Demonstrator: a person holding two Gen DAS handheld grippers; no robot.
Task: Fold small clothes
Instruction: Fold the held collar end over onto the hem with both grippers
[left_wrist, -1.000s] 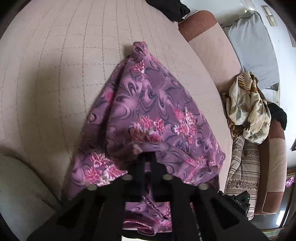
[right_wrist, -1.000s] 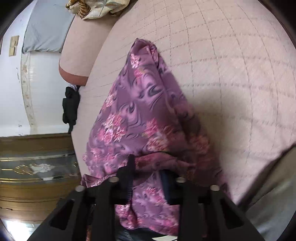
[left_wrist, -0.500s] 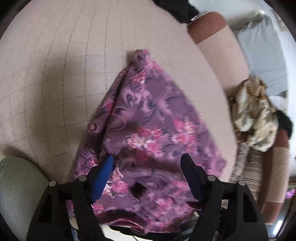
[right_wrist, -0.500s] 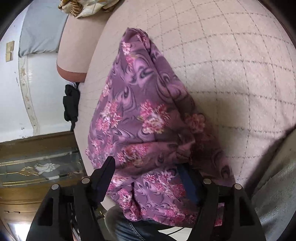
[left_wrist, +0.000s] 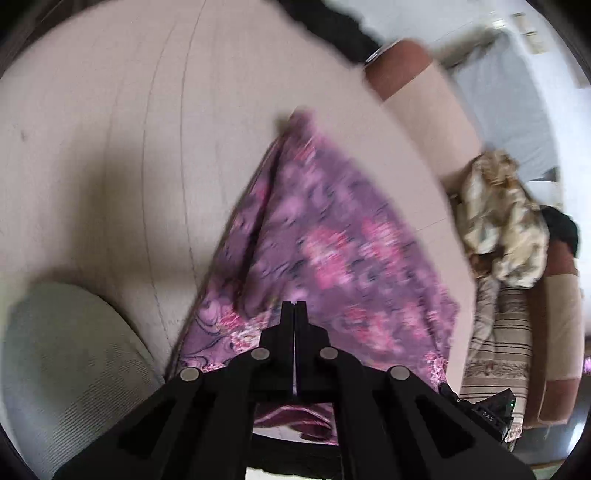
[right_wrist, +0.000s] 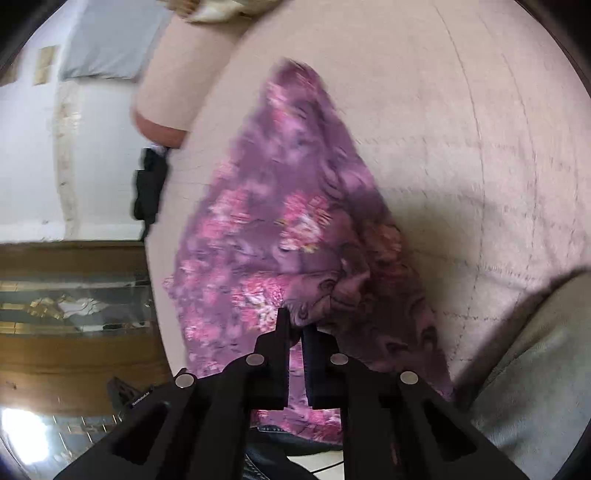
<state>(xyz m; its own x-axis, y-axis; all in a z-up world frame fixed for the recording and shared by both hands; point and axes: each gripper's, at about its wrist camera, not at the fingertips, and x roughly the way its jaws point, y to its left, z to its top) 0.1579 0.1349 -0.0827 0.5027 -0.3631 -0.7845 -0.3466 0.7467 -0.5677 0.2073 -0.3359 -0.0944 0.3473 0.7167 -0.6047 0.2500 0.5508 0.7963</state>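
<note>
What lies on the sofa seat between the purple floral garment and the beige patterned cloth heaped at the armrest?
Only bare quilted seat separates the purple floral garment from the beige patterned cloth; the left wrist view shows it.

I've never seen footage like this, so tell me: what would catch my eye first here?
The purple floral cloth stands out first, spread in a rough triangle across the middle of the pale quilted sofa seat. Black two-finger tools come next: the left gripper at the bottom of its view, jaws together over the cloth's near edge, and the right gripper likewise. A crumpled beige patterned cloth sits on the sofa's far right.
</note>
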